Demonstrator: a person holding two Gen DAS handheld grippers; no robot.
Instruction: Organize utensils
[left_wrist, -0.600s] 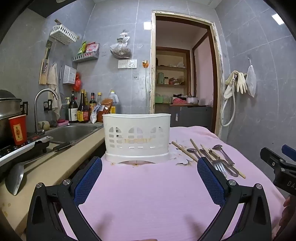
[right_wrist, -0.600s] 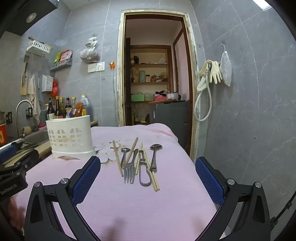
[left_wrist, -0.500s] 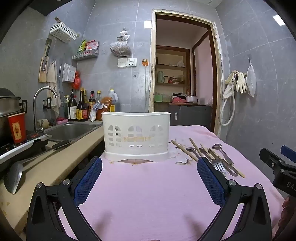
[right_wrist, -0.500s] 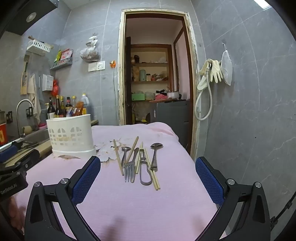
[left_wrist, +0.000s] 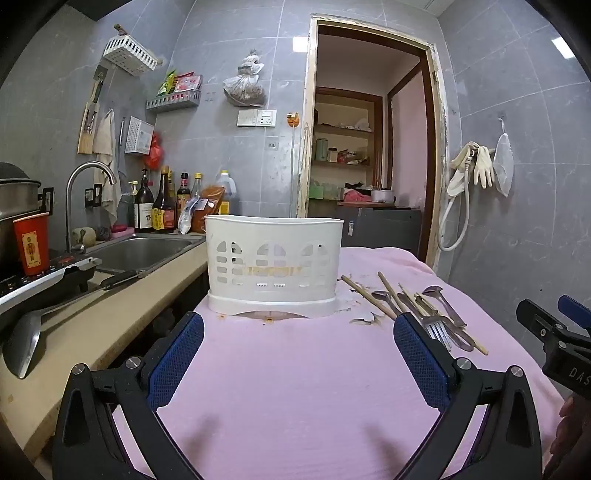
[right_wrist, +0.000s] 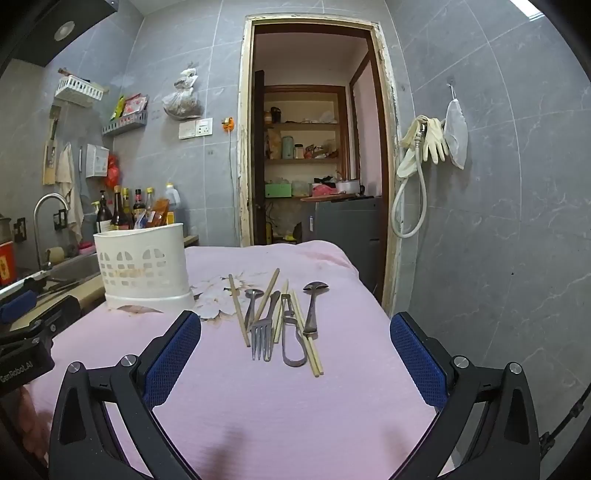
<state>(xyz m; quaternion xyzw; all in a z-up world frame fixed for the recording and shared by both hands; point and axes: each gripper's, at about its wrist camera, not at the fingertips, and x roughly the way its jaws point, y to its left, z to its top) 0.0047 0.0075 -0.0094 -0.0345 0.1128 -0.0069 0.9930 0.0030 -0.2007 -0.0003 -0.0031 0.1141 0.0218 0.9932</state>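
both grippers, left gripper (left_wrist: 297, 354) and right gripper (right_wrist: 295, 354), hover released over a pink cloth (right_wrist: 280, 398). beyond, fork (right_wrist: 261, 338), spoons and chopsticks (right_wrist: 238, 308) lie right of a white basket (right_wrist: 142, 267).

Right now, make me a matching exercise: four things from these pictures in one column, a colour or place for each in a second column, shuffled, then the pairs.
Things:
1. perforated plastic utensil basket
2. metal four-tined fork
3. tall paper cup
4. rubber gloves

Descriptions:
A. red, left of the sink
B. white, standing on the pink cloth
C. hanging on the grey tiled wall
D. lying among wooden chopsticks and spoons

Pairs: 1-B, 2-D, 3-A, 4-C
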